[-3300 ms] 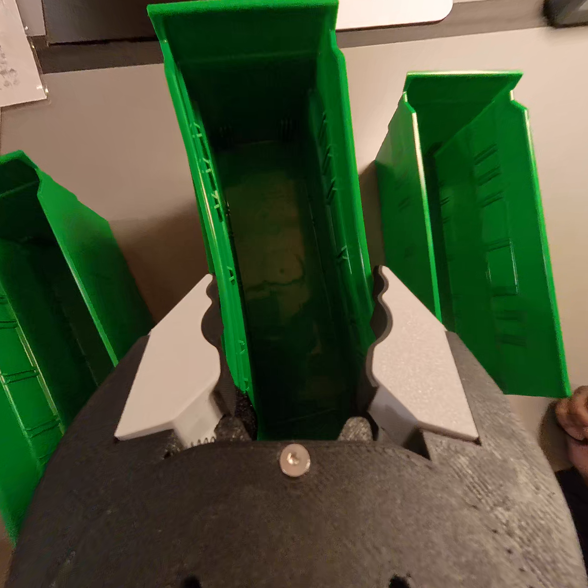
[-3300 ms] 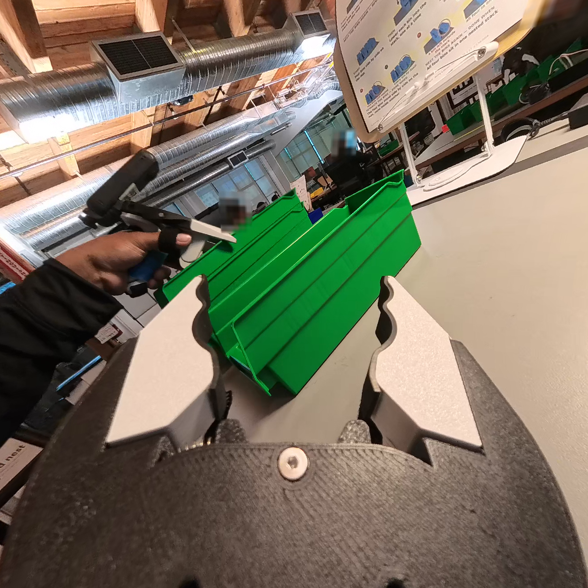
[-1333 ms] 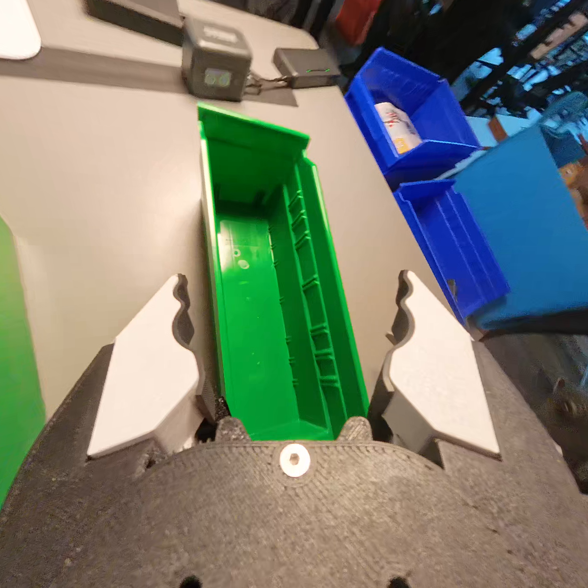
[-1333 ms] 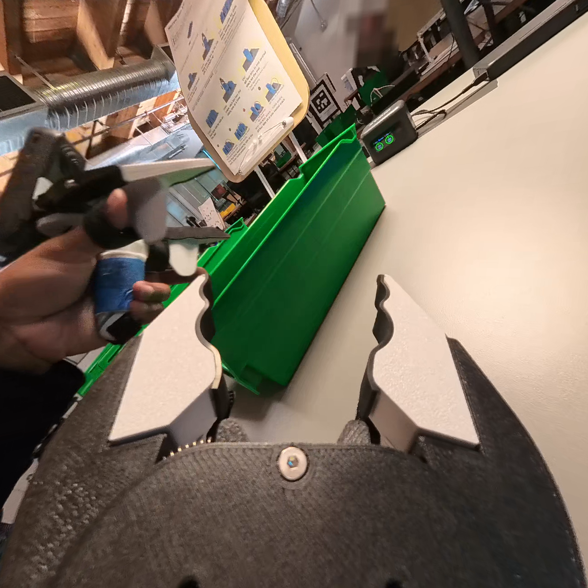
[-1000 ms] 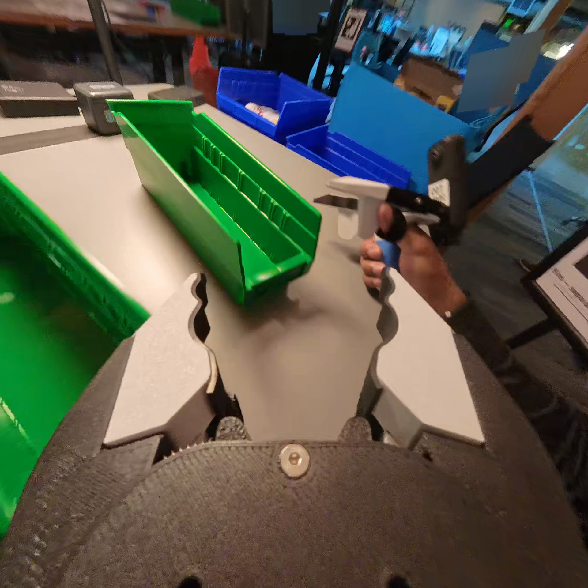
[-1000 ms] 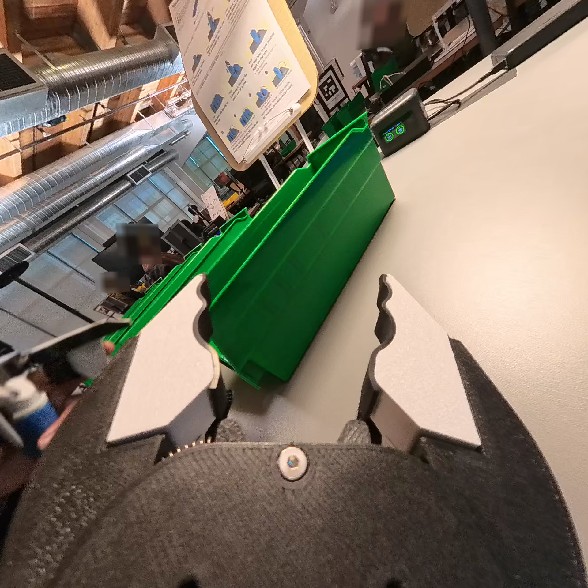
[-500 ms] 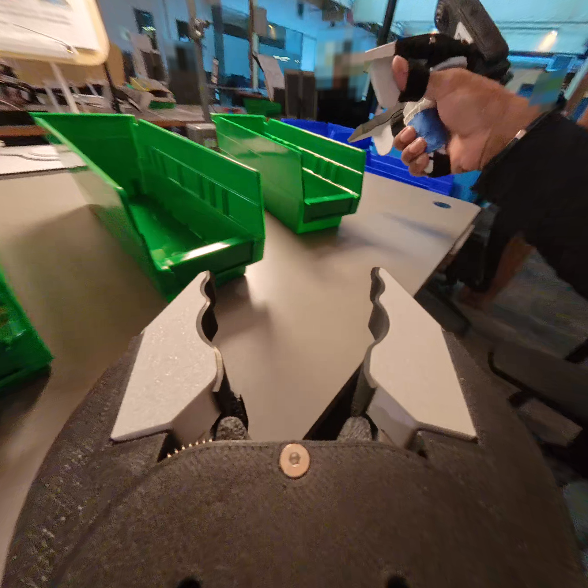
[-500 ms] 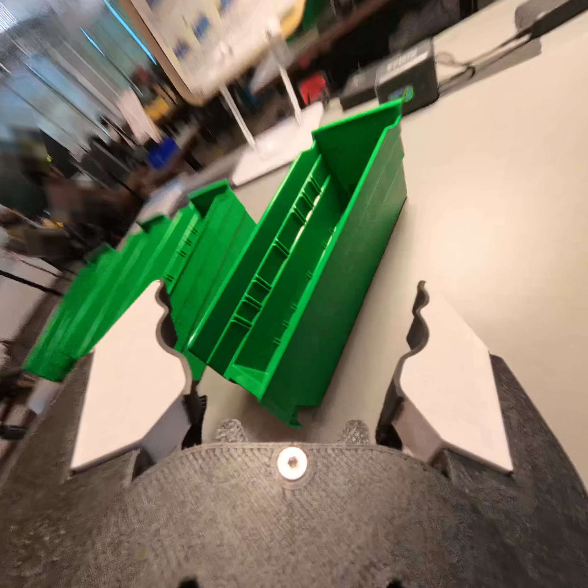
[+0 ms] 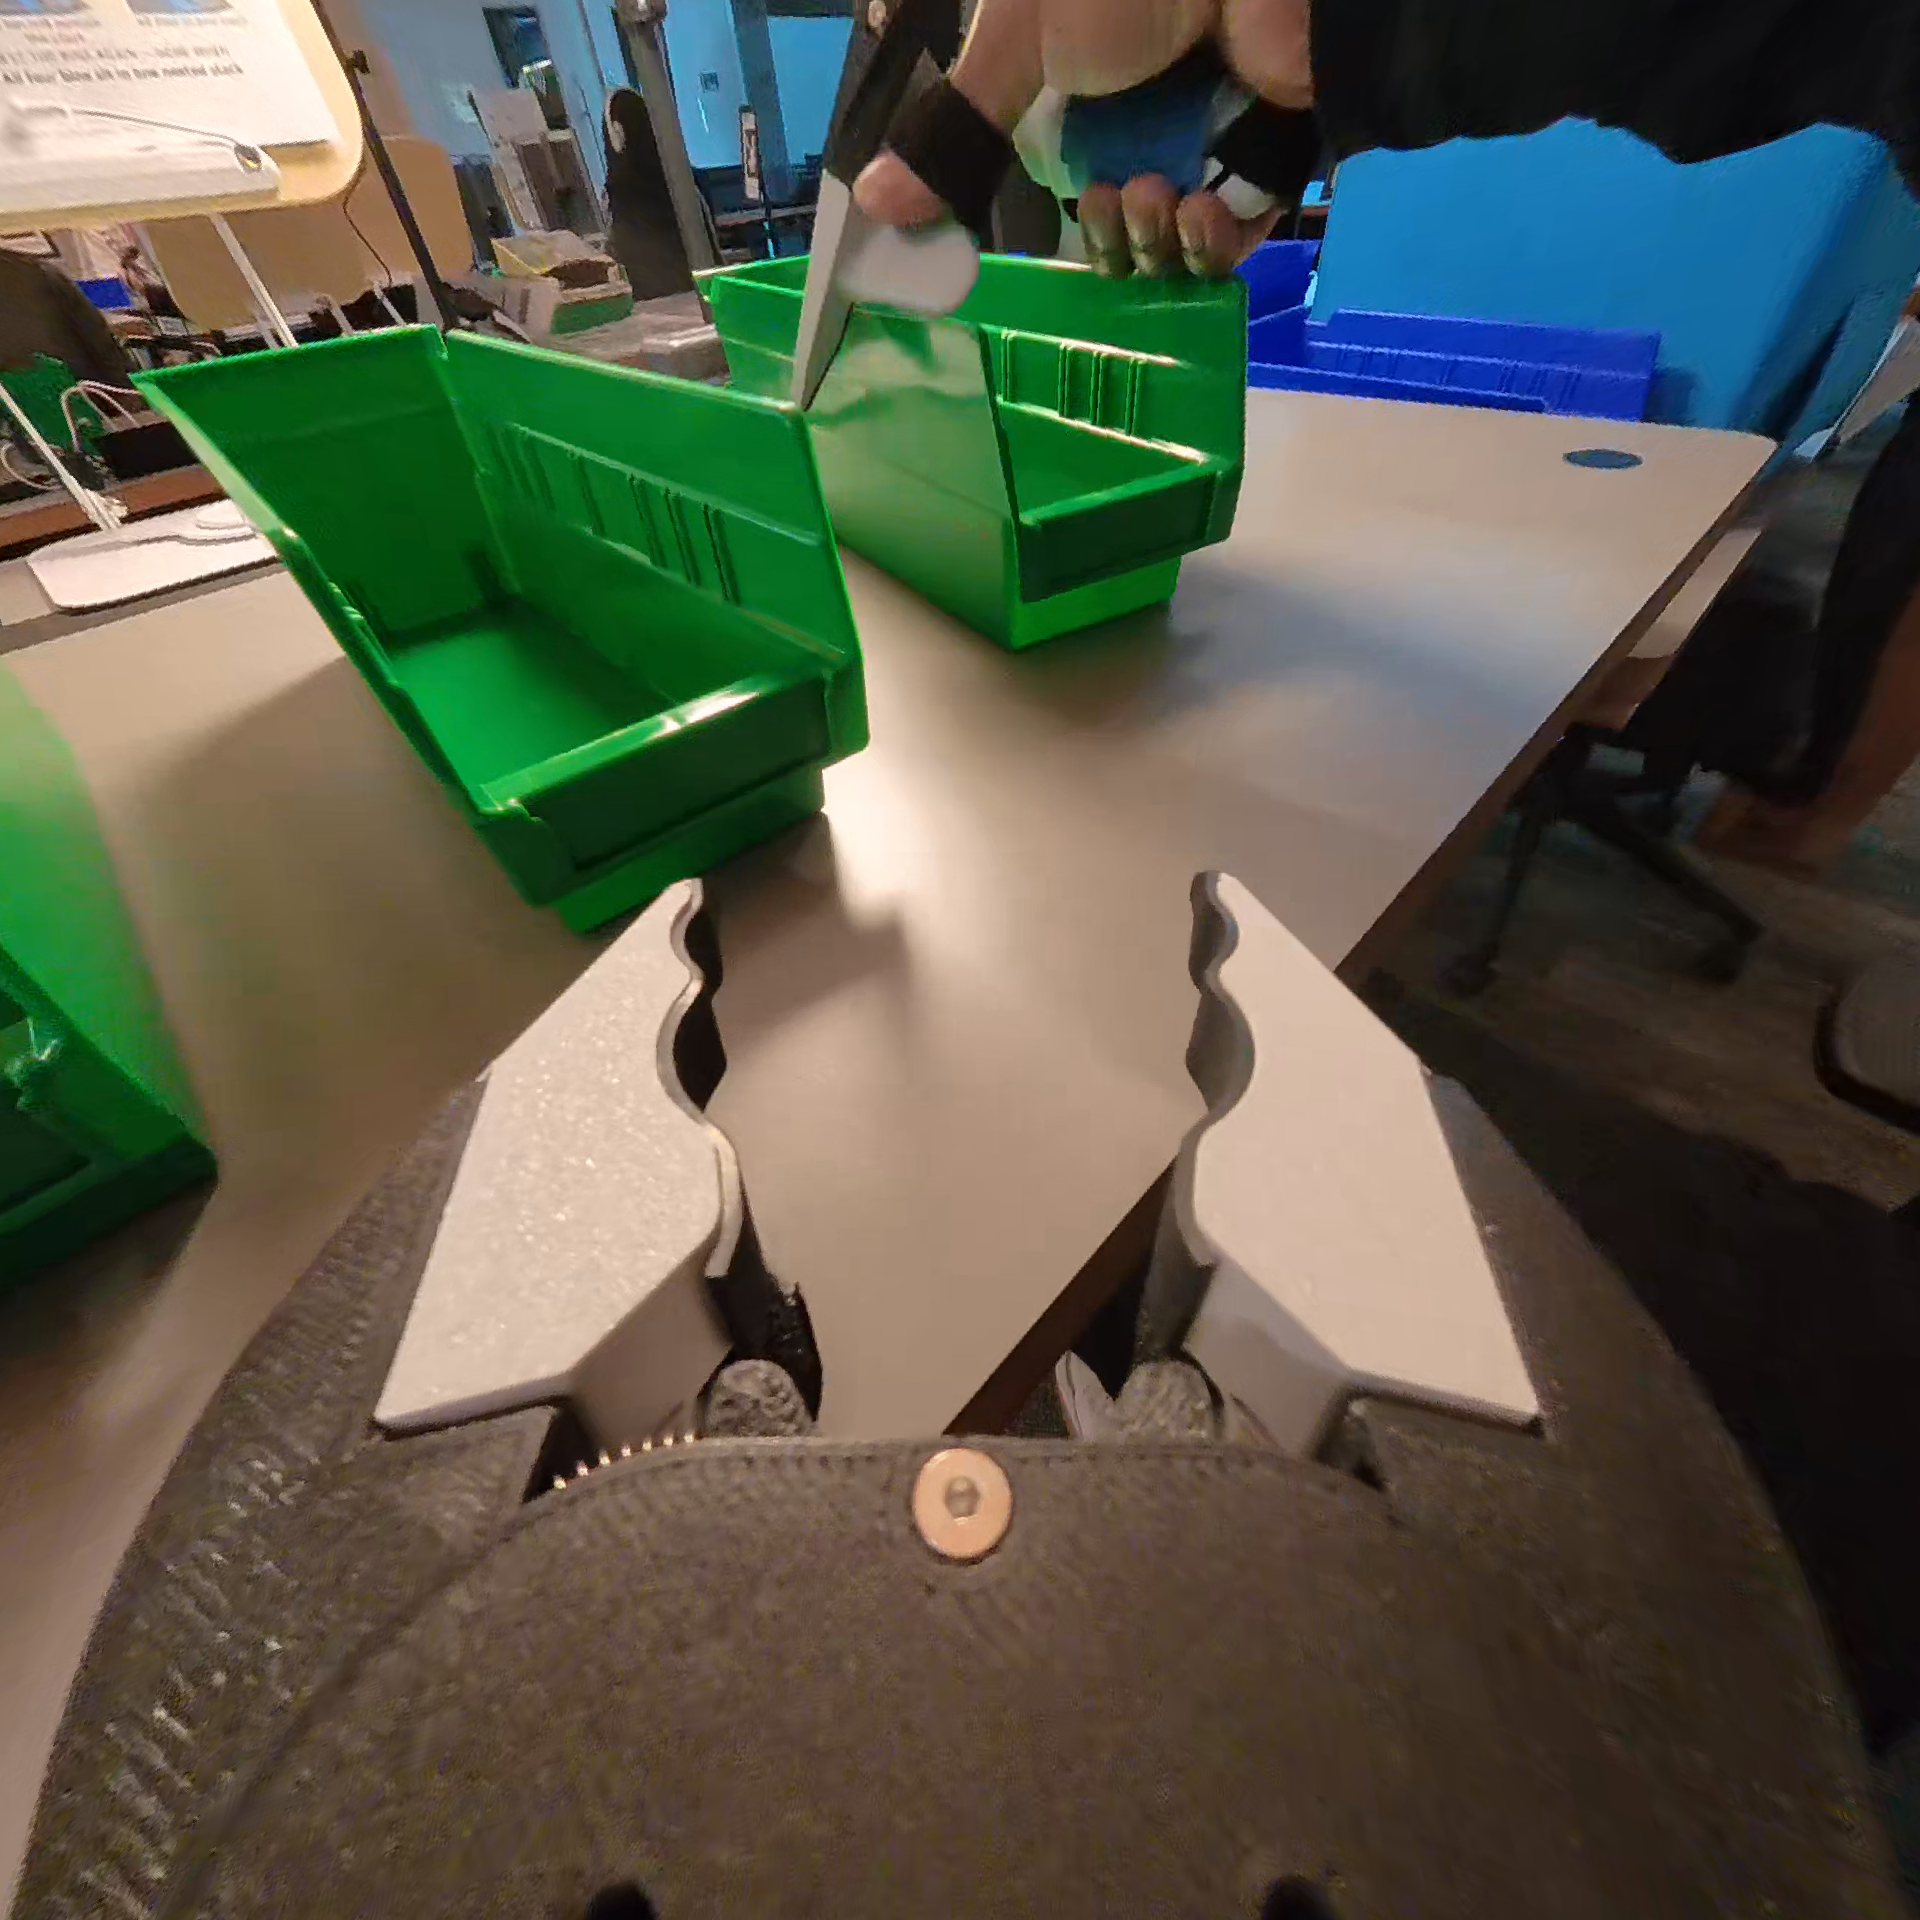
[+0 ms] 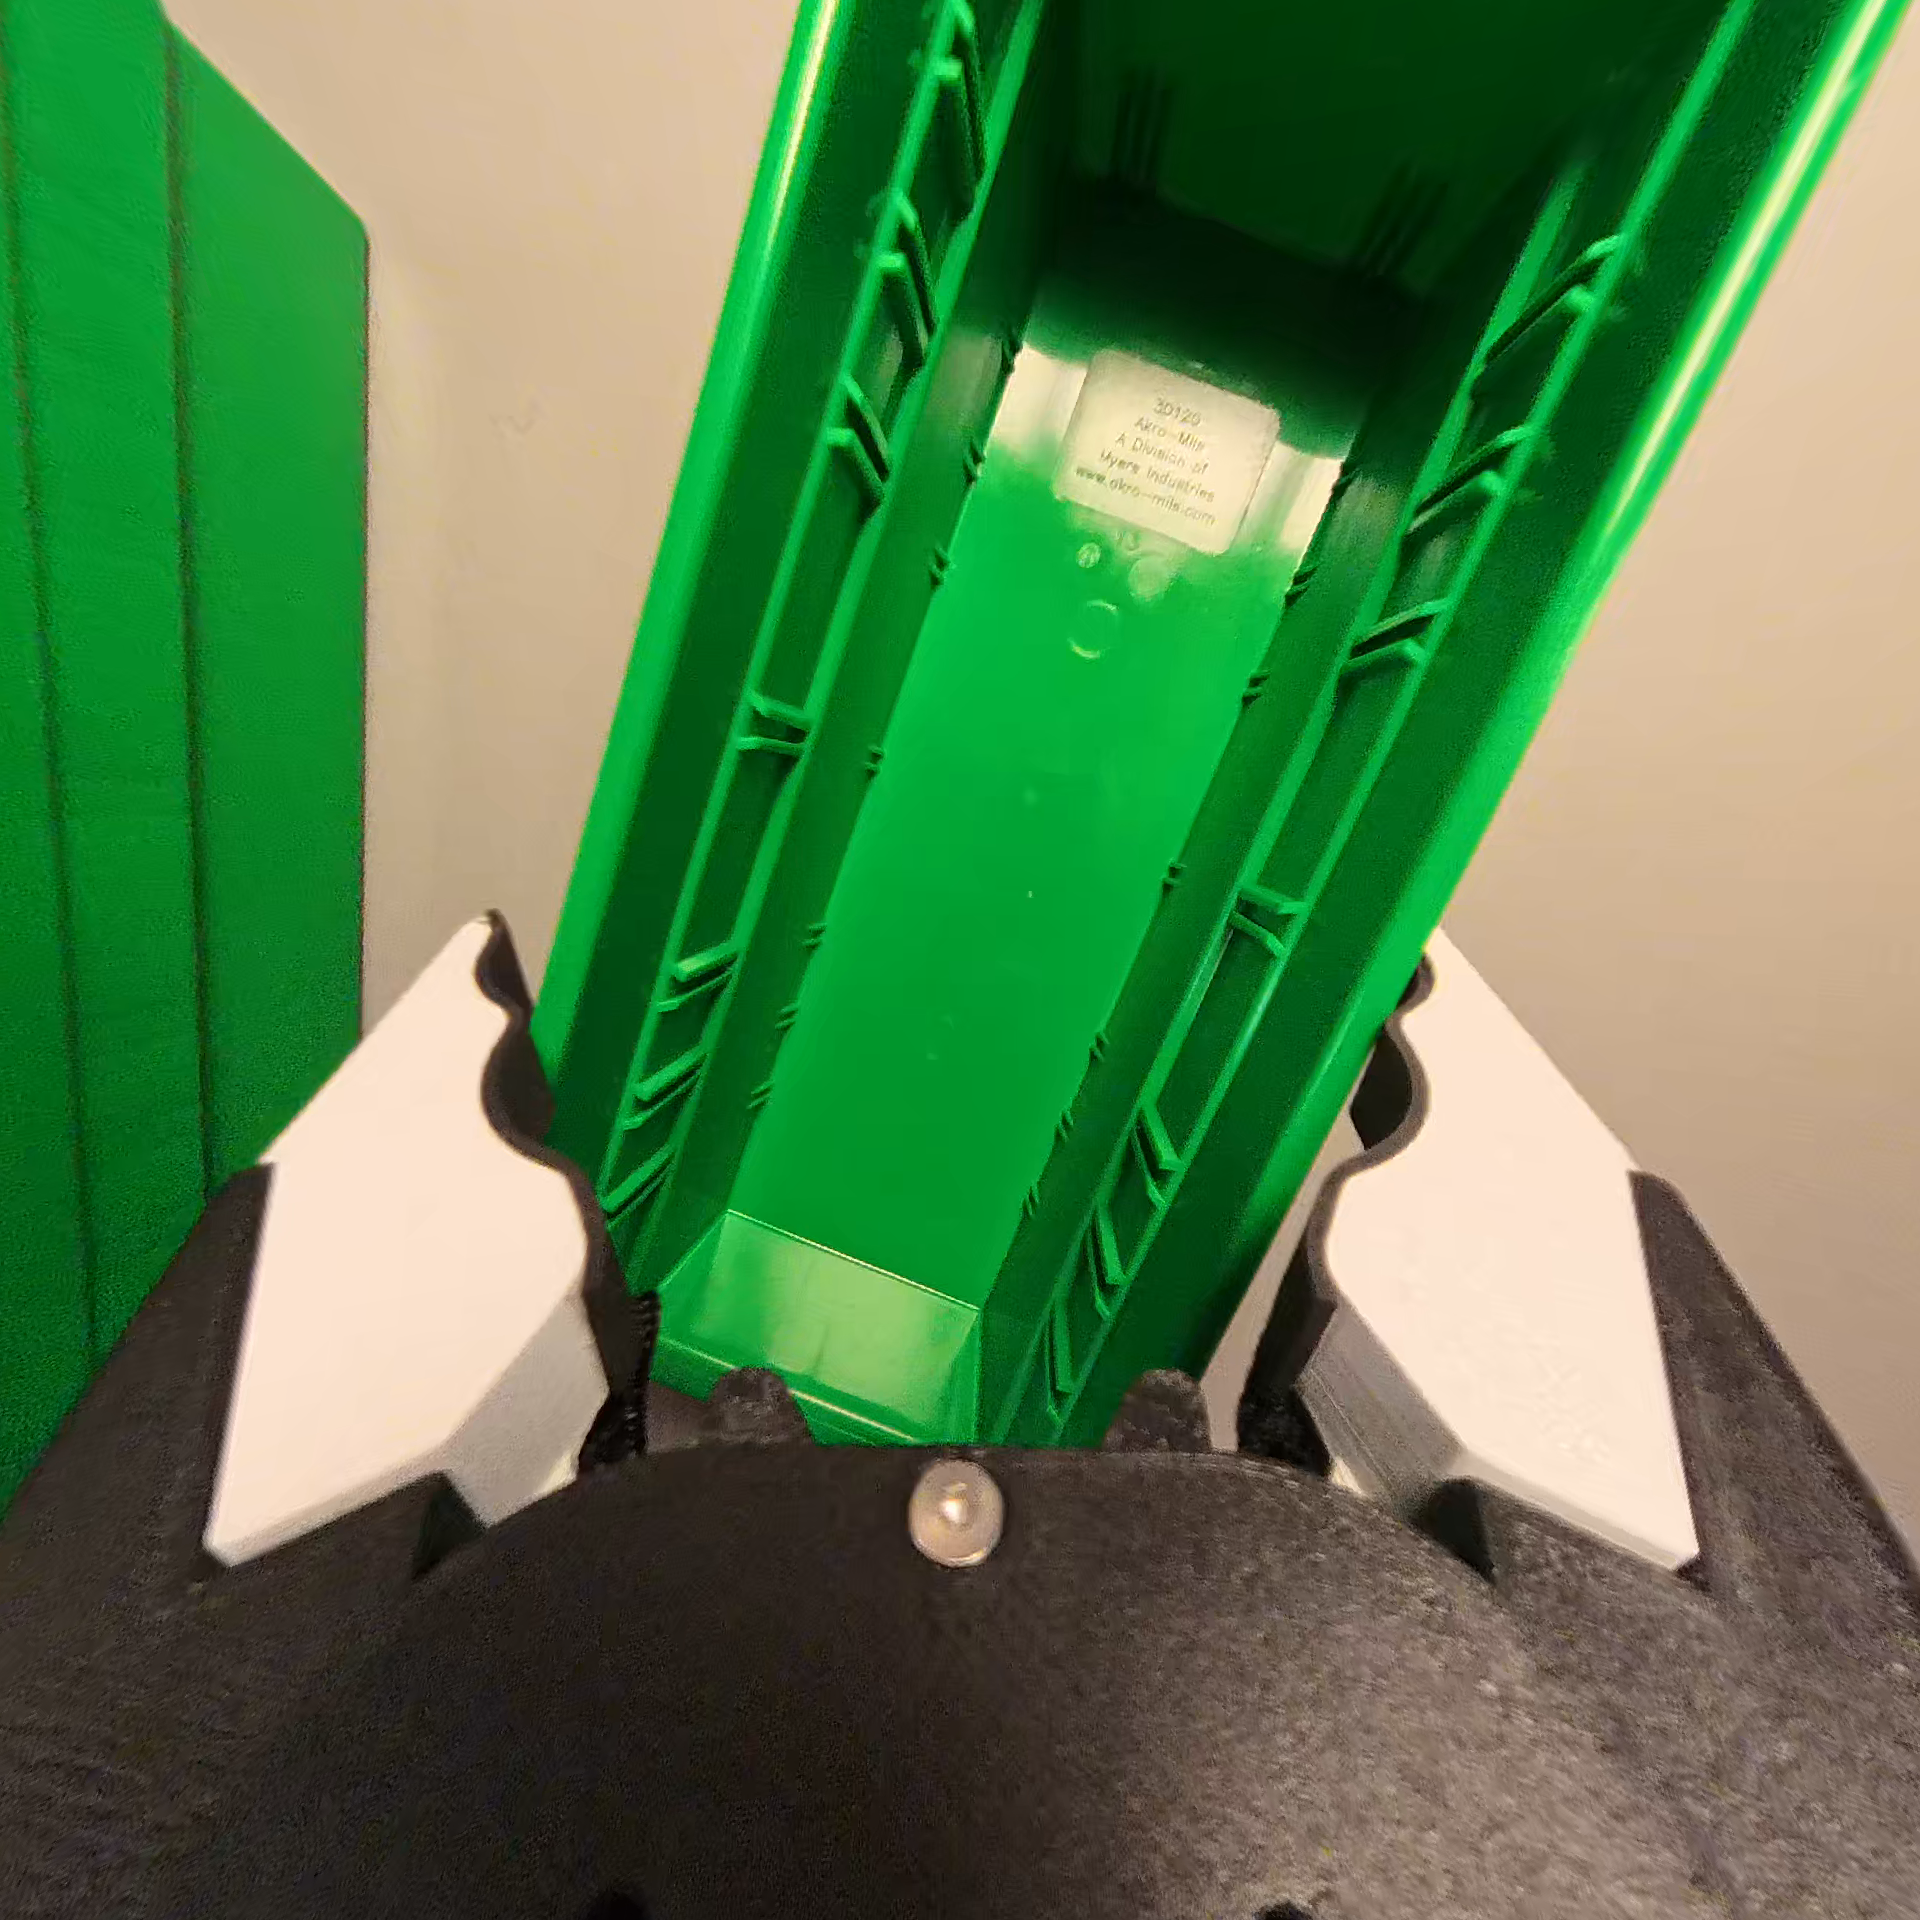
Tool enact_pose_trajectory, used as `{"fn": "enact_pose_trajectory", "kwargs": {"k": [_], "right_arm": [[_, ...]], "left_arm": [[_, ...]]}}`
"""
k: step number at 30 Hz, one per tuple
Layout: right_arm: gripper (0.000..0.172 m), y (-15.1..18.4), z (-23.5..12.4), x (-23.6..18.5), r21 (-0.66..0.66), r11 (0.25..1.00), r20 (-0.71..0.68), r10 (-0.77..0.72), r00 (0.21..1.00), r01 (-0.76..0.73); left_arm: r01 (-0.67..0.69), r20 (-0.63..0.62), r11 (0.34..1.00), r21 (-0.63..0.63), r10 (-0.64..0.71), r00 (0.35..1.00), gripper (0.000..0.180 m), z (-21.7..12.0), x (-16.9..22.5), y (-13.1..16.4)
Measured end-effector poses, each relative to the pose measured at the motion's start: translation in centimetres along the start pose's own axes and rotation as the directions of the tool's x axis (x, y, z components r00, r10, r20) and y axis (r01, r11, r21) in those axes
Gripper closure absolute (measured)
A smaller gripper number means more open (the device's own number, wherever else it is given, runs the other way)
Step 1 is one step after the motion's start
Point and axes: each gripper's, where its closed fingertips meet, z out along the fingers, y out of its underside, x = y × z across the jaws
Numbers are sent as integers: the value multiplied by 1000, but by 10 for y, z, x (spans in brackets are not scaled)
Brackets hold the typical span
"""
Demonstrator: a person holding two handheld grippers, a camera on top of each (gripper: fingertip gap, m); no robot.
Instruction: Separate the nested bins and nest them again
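**Bins apart, right gripper straddling one to start re-nesting**

Your right gripper's [image 10: 961,1039] fingers [image 10: 416,1226] are spread wide on either side of a green bin [image 10: 987,831]. The right pad looks against its wall, the left one sits just beside it, so I can't call it clamped yet. Your left gripper's [image 9: 951,997] fingers [image 9: 582,1164] are spread with nothing between them, only bare table [image 9: 1299,644] below.

Separation looks done: the left view shows two green bins apart on the table, the near bin [image 9: 582,623] and the far bin [image 9: 1039,488] with your right hand [image 9: 1122,125] over it, plus part of a third bin [image 9: 62,987] at the left edge. The right view also shows a neighbouring bin [image 10: 177,727] well clear of the straddled one.

Left to do, judging from this: all the re-nesting. Close on the straddled bin, lift it and drop it into another, then repeat for the rest.
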Motion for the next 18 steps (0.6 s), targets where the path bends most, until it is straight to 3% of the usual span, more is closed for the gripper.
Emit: {"fn": "enact_pose_trajectory", "kwargs": {"k": [5, 10, 14, 18], "right_arm": [[17, 4, -2, 4, -18, 1000, 14, -25, 1000, 25], [14, 10, -4, 13, -39, 998, 27, -49, 998, 50], [14, 14, -3, 11, -30, 999, 73, -33, 997, 36], [33, 16, -7, 7, -17, 1000, 118, -24, 993, 27]], "left_arm": [[117, -1, 993, -5, -117, 993, 88, -8, -14, -4], [158, 155, 985, -69, -146, 977, 86, -32, -63, 12], [276, 159, 961, 8, -274, 949, 87, -46, -84, 10], [276, 158, 961, 21, -276, 948, 92, -46, -85, 11]]}}
